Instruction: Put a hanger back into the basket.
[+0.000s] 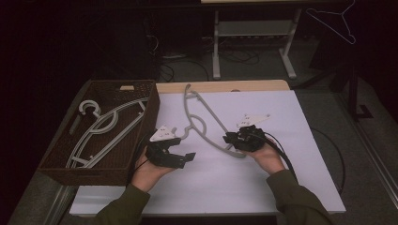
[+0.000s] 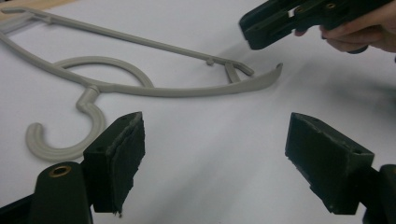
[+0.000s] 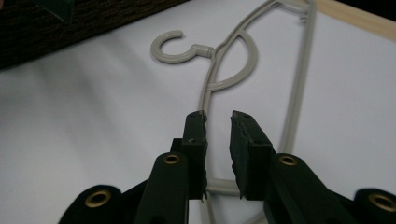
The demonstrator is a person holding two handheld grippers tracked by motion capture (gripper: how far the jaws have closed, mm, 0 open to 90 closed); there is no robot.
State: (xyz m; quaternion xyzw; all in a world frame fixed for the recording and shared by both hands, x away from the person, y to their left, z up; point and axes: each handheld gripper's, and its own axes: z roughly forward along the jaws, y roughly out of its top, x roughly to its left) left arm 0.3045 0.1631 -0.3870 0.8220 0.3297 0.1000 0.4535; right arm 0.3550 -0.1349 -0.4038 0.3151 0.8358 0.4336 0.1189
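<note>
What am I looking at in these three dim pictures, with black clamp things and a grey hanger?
A person sits at a table holding hand-operated tongs in each hand; no robot arm is involved. The high view looks down from above. The other two come from cameras riding on each tool, looking along its black jaws. A grey plastic hanger lies on the white table cover. A brown woven basket at the left holds more hangers. The left tongs are wide open, holding nothing. The right tongs, jaws slightly apart, sit over the hanger's end without clearly gripping it.
</note>
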